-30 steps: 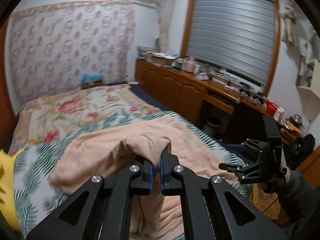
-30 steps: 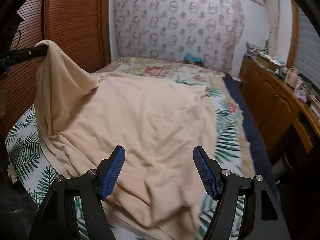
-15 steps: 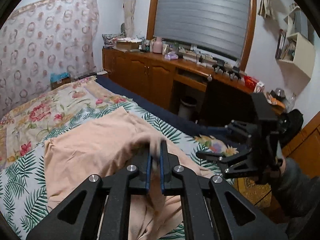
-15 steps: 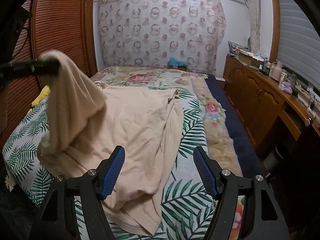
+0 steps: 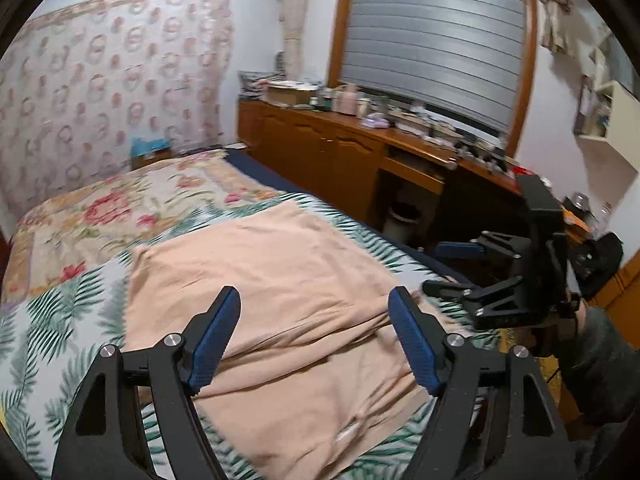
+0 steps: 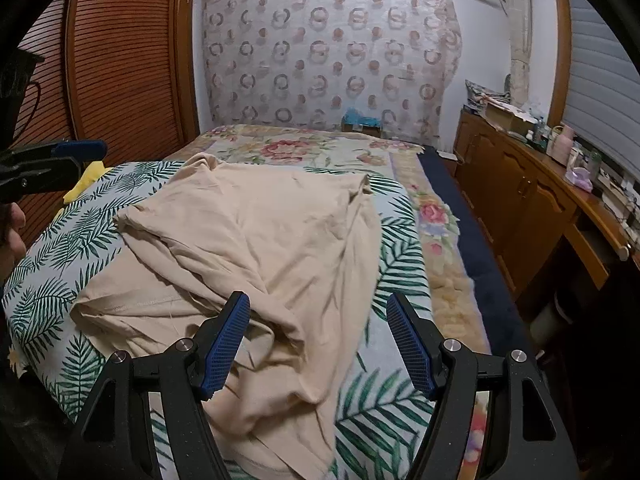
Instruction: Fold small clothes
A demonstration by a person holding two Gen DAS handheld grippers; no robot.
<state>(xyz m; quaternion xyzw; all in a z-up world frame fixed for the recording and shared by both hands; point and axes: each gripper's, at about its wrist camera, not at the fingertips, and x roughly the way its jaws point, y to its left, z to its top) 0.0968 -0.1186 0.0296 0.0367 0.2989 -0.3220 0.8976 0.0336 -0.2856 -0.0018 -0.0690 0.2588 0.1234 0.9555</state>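
One peach garment (image 5: pixel 280 300), two grippers

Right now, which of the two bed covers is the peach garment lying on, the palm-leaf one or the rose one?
The peach garment lies on the palm-leaf cover, the green-fronded one nearest both grippers; the rose cover lies beyond it, bare.

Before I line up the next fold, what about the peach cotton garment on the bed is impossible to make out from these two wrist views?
- Peach cotton garment, near hem: right wrist view, hidden behind right gripper.
- Its near-left corner: left wrist view, covered by left gripper.
- Sleeves, neckline: bunched folds hide them in both views.
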